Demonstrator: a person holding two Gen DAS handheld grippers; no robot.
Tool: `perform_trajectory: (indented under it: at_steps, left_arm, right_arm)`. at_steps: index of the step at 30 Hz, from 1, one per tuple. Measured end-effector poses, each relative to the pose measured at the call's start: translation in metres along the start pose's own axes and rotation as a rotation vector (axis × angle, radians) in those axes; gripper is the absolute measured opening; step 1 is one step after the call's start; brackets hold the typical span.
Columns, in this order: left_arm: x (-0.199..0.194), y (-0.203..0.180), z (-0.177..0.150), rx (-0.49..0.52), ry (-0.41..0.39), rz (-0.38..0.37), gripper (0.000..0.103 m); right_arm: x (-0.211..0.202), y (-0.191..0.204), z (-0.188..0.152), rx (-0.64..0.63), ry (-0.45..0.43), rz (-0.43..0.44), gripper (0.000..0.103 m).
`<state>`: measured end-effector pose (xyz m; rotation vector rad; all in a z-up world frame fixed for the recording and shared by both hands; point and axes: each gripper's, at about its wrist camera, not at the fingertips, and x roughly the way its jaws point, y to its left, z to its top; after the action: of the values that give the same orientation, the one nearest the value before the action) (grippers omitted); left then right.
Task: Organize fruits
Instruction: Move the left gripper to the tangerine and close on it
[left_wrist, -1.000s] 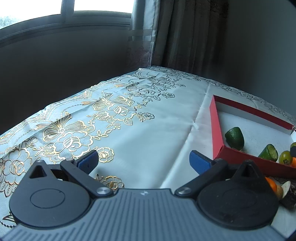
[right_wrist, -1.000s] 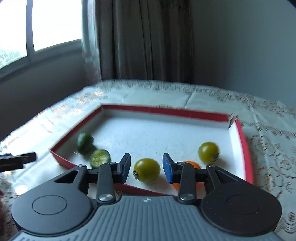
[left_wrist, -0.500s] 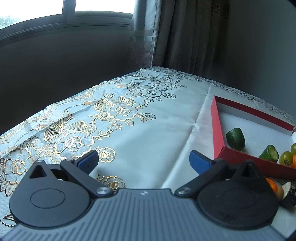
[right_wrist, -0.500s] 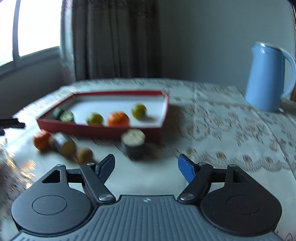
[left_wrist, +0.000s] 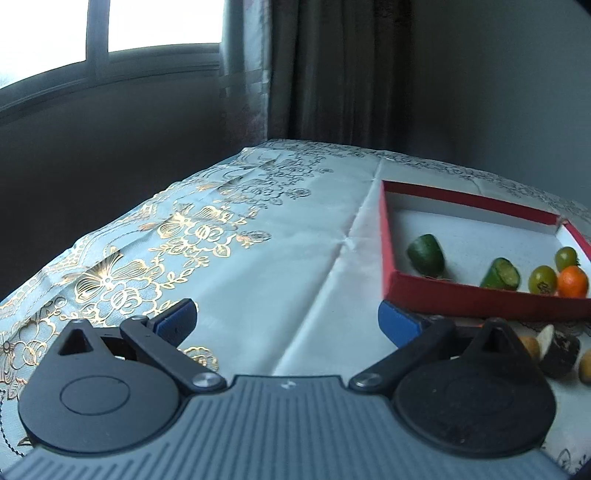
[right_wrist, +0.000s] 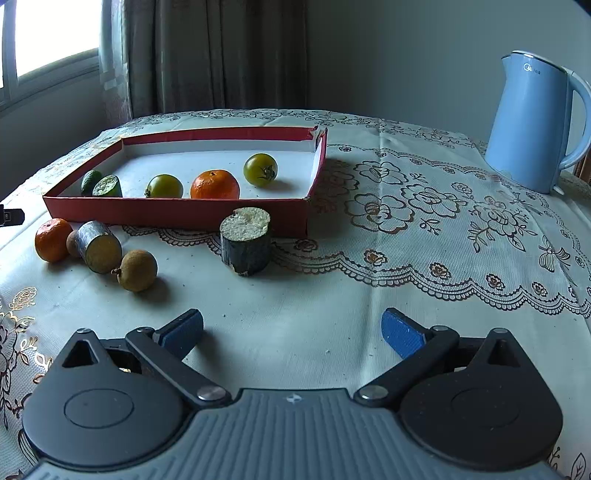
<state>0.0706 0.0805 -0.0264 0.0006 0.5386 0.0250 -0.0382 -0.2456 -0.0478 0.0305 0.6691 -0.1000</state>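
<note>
A red tray (right_wrist: 177, 212) holds two green cucumber pieces (right_wrist: 107, 185), two green tomatoes (right_wrist: 260, 169) and an orange (right_wrist: 215, 184). In front of it on the cloth lie a second orange (right_wrist: 53, 239), a dark cut cylinder on its side (right_wrist: 99, 246), a brown longan (right_wrist: 136, 270) and an upright dark stump (right_wrist: 246, 240). My right gripper (right_wrist: 291, 330) is open and empty, well short of the stump. My left gripper (left_wrist: 286, 325) is open and empty, left of the tray (left_wrist: 480, 302), whose fruits show at right.
A light blue electric kettle (right_wrist: 535, 122) stands at the back right. The table has a floral cloth (right_wrist: 424, 221). Curtains and a window are behind. The table's left edge (left_wrist: 110, 229) drops off near the left gripper.
The right gripper let go of the green tomato in the tray, opened wide and drew back and to the right. The left gripper turned slightly toward the tray.
</note>
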Motion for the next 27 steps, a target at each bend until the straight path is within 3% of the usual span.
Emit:
perform_trajectory:
  at_steps: [6,10,17,24,27]
  left_arm:
    - [-0.022,-0.057,-0.007,0.224,-0.041,-0.015,0.103]
    - [-0.031,-0.079,-0.014,0.305,-0.099,0.037,0.103]
    - [-0.044,-0.071,-0.013,0.242,-0.138,-0.015,0.103]
    - [-0.036,-0.077,-0.016,0.224,-0.073,-0.122,0.103]
    - [-0.027,-0.084,-0.018,0.242,-0.047,-0.124,0.103]
  right_arm:
    - [0.000,0.000,0.000,0.001,0.000,0.000,0.103]
    - [0.000,0.000,0.000,0.001,0.000,0.000,0.103]
    - [0.000,-0.001,0.000,0.001,0.000,0.000,0.103]
    - [0.000,-0.001,0.000,0.001,0.000,0.000,0.103]
    - [0.001,-0.001,0.000,0.001,0.000,0.000,0.103]
